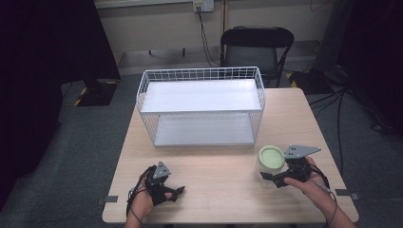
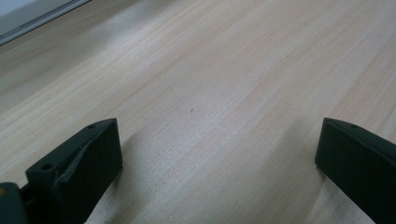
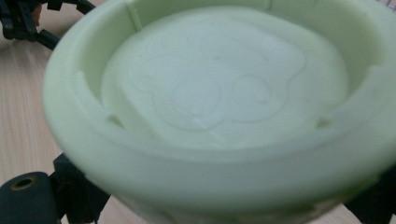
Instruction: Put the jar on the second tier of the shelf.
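1. Two grippers in use: right gripper (image 1: 272,176) at the near-right of the worktop (image 1: 214,190), left gripper (image 1: 175,192) at the near-left, each held in a person's hand
2. Task thing = pale-green-lidded jar (image 1: 271,160); it stands upright on the worktop, right of centre, just in front of the rack's near-right corner but apart from it
3. Right gripper view: the lid (image 3: 219,93) w/ raised rim and faint embossed figure sits v. close to the camera; black jaw parts flank the jar low at both sides. Jaws appear to bracket the jar, but whether they press on it or merely stand beside it cannot be told
4. Left gripper view: jaws wide apart, nothing between them, bare wood grain beneath; a white rack edge (image 2: 37,16) shows at top left
5. White wire rack (image 1: 202,107): two tiers, upper shelf (image 1: 202,95) and lower shelf (image 1: 202,129), both bare
6. Progress (judged): early stage. Approach to the jar looks done; grasp either just made or about to be. Jar not yet lifted off the worktop
7. Left to do (judged): secure grip, lift, carry fwd-left to the rack, set on a shelf, release. Left gripper idle so far
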The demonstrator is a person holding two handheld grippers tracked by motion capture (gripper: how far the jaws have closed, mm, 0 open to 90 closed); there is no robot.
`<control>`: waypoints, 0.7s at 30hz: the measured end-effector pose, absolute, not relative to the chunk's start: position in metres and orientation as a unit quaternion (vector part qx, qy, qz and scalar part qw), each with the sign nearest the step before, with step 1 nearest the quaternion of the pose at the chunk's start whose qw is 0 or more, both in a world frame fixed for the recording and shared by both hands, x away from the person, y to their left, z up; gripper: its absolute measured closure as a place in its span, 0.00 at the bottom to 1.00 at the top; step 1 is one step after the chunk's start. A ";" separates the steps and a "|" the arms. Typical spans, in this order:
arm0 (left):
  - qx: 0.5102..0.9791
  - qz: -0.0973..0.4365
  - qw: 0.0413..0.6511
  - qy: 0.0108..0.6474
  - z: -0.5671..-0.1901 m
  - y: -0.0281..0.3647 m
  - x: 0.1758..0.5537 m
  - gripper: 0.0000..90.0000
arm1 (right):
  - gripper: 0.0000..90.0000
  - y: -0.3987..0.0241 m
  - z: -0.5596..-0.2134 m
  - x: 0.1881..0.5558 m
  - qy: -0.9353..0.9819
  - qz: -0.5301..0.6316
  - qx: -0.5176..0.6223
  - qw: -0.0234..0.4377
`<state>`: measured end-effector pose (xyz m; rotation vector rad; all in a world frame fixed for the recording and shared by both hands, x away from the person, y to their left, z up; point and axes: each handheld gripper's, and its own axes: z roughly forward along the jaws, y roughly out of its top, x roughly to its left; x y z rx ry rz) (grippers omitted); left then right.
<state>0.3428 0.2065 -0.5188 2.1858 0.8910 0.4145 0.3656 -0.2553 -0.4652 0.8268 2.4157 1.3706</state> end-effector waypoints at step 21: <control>0.850 0.161 0.364 0.346 -0.519 0.207 0.343 0.00 | 0.12 -0.248 -0.445 0.373 0.830 0.469 0.268 0.136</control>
